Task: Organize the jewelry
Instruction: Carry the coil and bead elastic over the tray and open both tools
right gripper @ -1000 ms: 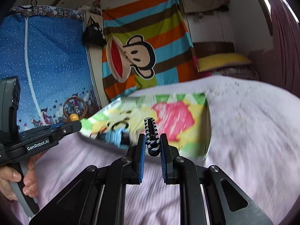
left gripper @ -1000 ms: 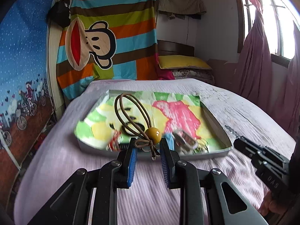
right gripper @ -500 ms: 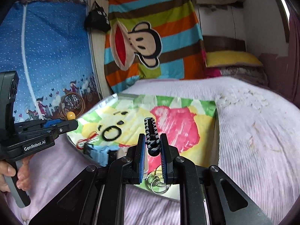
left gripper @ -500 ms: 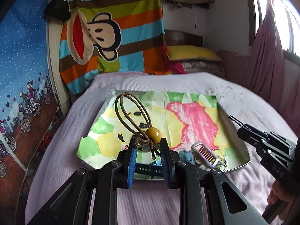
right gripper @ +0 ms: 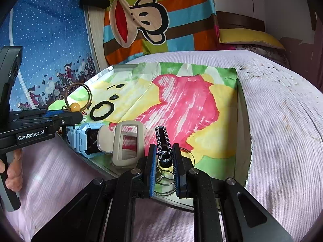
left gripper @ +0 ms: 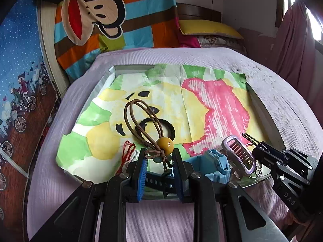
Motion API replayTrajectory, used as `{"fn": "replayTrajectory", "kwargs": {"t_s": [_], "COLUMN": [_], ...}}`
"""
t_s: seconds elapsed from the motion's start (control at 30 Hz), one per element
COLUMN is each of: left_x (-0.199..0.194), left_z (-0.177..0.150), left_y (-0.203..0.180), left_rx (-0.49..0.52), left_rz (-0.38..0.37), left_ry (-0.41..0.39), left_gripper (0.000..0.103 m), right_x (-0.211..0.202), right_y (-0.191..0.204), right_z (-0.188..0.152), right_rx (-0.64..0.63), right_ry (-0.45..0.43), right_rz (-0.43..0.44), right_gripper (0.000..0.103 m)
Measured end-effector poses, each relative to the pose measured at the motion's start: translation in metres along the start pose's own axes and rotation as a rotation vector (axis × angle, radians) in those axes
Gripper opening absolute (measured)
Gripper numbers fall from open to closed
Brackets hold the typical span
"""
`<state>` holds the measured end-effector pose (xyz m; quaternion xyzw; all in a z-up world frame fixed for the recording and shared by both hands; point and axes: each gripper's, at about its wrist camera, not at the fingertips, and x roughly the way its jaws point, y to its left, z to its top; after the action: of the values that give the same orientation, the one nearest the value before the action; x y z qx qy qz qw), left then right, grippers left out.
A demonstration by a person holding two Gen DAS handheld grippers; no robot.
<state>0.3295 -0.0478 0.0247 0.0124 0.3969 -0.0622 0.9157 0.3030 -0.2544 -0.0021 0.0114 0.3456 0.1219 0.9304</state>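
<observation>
The left gripper (left gripper: 159, 159) pinches a brown hair tie (left gripper: 141, 121) with a yellow bead, low in the middle of the left wrist view. The right gripper (right gripper: 164, 157) squeezes a black and white hair tie (right gripper: 162, 139), low in the middle of its view. Both hang over the near edge of a tray (left gripper: 105, 80) on the bed (left gripper: 282, 100). In the tray lie a blue watch (left gripper: 214, 161), a black ring (right gripper: 102, 111), a red string (left gripper: 126, 153) and a pale buckle (right gripper: 128, 143).

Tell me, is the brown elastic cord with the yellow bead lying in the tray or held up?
Held up: the left gripper pinches the cord's knot.
</observation>
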Motion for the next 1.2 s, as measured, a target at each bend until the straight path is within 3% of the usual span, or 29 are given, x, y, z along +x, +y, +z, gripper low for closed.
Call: {"fn": "replayTrajectory", "kwargs": {"t_s": [0.4, 0.5, 0.6, 0.73, 1.2], "left_x": [0.007, 0.006, 0.004, -0.005, -0.039], "left_z": [0.001, 0.001, 0.0, -0.004, -0.026], "left_y": [0.002, 0.003, 0.006, 0.012, 0.024], "left_rx": [-0.016, -0.029, -0.044, -0.075, -0.144], "left_rz": [-0.025, -0.025, -0.012, -0.015, -0.003], "left_ry": [0.048, 0.046, 0.036, -0.016, -0.191], "left_gripper": [0.023, 0.026, 0.038, 0.06, 0.092], "right_x": [0.002, 0.0, -0.004, -0.012, -0.054], "right_y": [0.003, 0.003, 0.0, -0.005, -0.003], "right_z": [-0.004, -0.004, -0.004, -0.005, -0.008], "right_rx": [-0.002, 0.002, 0.016, 0.038, 0.074], "right_ry": [0.017, 0.006, -0.008, -0.039, -0.206], "right_rz": [0.005, -0.002, -0.015, -0.017, -0.032], "right_gripper": [0.013, 0.018, 0.032, 0.039, 0.075]}}
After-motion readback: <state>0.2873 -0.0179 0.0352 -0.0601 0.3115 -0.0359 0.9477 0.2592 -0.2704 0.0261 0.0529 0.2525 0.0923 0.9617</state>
